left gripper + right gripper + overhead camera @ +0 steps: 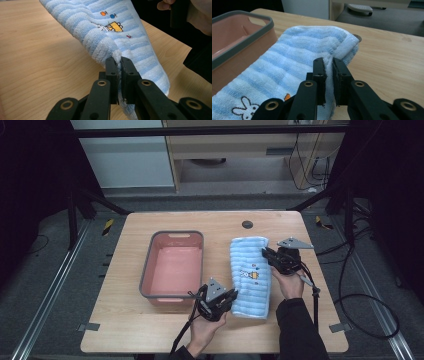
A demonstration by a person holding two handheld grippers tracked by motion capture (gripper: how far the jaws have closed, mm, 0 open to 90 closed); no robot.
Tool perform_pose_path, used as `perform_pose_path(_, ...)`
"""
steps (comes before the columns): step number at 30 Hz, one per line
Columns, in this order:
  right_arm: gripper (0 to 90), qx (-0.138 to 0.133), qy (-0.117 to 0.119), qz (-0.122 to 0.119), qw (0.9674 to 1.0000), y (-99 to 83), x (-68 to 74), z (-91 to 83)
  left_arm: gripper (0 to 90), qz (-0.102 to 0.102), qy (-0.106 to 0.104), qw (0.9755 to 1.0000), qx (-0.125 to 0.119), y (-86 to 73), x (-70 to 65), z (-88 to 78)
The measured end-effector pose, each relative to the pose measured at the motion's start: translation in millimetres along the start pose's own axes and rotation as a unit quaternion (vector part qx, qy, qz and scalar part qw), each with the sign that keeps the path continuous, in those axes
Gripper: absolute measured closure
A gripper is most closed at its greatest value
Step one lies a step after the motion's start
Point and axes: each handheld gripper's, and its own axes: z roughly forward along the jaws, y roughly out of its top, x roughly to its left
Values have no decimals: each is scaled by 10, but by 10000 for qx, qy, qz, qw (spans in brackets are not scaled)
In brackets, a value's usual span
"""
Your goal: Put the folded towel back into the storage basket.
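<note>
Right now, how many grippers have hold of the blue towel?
2. The left gripper pinches the towel at its near corner beside the pink bin; the right gripper pinches its far right edge.

No readable text, brand, number or label anywhere; sole markings are pictures on blue striped towel (250,276), lying just right of pink basin (172,266): white rabbit outline (242,108), yellow toothed shape (114,26), small orange and blue dots (107,14) just beside it; no lettering among them.
</note>
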Motion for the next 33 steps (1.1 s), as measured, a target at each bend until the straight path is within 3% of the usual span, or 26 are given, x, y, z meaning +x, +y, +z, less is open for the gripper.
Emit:
perform_pose_path(16,818,-527,-125,-114,9985,255,149,-232,850,192,103,9993,-312,259,23,-272)
perform_pose_path(33,818,-858,-99,-276,9959,590,410,-287,850,381,321,9972,-553,486,113,-582)
